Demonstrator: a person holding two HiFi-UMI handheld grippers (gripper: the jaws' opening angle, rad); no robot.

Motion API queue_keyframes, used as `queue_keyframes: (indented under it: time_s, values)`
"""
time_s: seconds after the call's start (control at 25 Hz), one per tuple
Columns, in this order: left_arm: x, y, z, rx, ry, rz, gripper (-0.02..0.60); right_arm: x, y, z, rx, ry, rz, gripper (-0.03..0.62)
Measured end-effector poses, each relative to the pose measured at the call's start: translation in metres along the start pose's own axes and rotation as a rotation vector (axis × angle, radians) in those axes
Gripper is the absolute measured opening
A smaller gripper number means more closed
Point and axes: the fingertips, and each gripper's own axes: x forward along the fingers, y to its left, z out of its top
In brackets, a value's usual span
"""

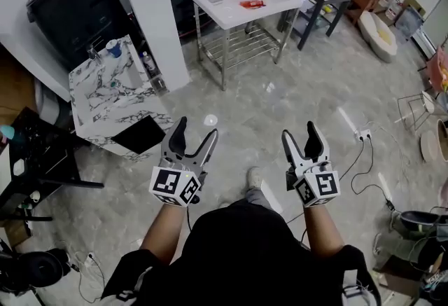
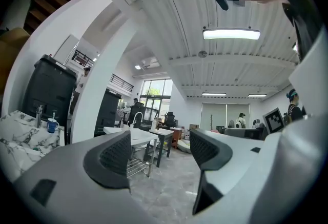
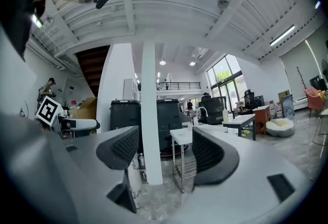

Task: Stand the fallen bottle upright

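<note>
The task is at its approach step: nothing is gripped and no bottle is within reach. The left tool [image 1: 195,129] and the right tool [image 1: 301,131] are held side by side and level in front of the person, above bare floor. Each gripper view shows its jaws standing wide apart with only the room between them. I cannot pick out the fallen bottle with any certainty. The likeliest candidate is the small red object [image 1: 252,3] lying flat on the white steel-framed surface [image 1: 224,14] ahead, well apart from both tools, but it is too small to tell what it is. The marble-patterned surface [image 1: 105,98] to the left carries a blue cup [image 1: 113,49] standing upright, and no bottle shows lying there. The next move probably calls for walking up to whichever surface holds the bottle, then bringing one open tool level with its body so the jaws can close across it.
</note>
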Motion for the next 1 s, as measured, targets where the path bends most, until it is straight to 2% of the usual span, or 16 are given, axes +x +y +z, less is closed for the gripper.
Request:
queue_keyframes:
  time_s: [0.12,0.4,0.64,0.84,1.0]
  values:
    - [0.016,0.003,0.0,0.004,0.011,-0.001,0.356,0.018,-0.011,-0.001,0.033,-0.004,0.011,0.316]
    - [0.076,0.014,0.0,0.035,0.03,0.022,0.356,0.083,-0.045,-0.002,0.036,-0.028,0.097,0.316]
    - [0.15,0.01,0.001,0.063,0.021,0.023,0.356,0.125,-0.103,0.006,0.059,-0.054,0.108,0.316]
    - [0.216,-0.004,-0.018,0.035,0.077,-0.024,0.356,0.15,-0.157,0.006,0.072,-0.059,0.096,0.316]
    - [0.259,-0.009,-0.024,0.053,0.097,-0.035,0.356,0.169,-0.197,0.008,0.108,-0.063,0.085,0.316]
